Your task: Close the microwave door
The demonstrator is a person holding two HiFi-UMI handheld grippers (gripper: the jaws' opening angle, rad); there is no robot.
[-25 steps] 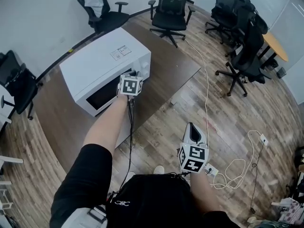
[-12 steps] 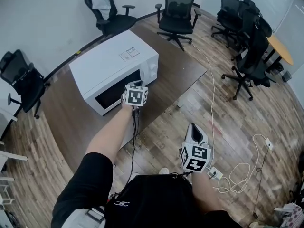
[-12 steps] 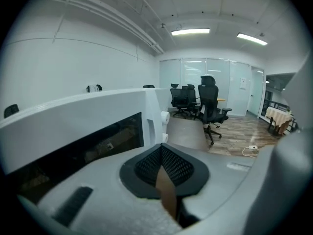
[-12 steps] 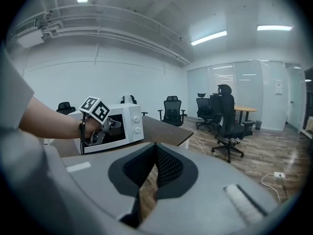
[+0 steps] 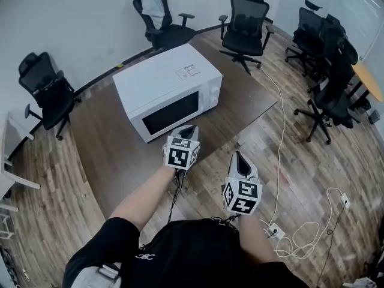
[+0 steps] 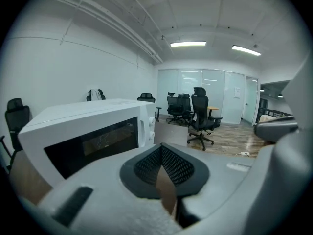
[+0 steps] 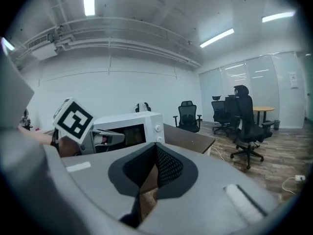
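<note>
on the table (image 5: pixel 102 140), white microwave (image 5: pixel 165 80), door (image 5: pixel 171 114) shut (left gripper (image 5: pixel 188 128), right gripper (image 5: pixel 240 156): jaws together, empty).

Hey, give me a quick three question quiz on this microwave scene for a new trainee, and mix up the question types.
1. True or false: the microwave door is fully shut.
2. The microwave stands on: A) the floor, B) the brown table, C) an office chair.
3. Fill in: the claw nearer the microwave is the ____ claw.
Key: 1 true. 2 B. 3 left. The left claw is shut and empty, apart from the door. The right claw is further back.
</note>
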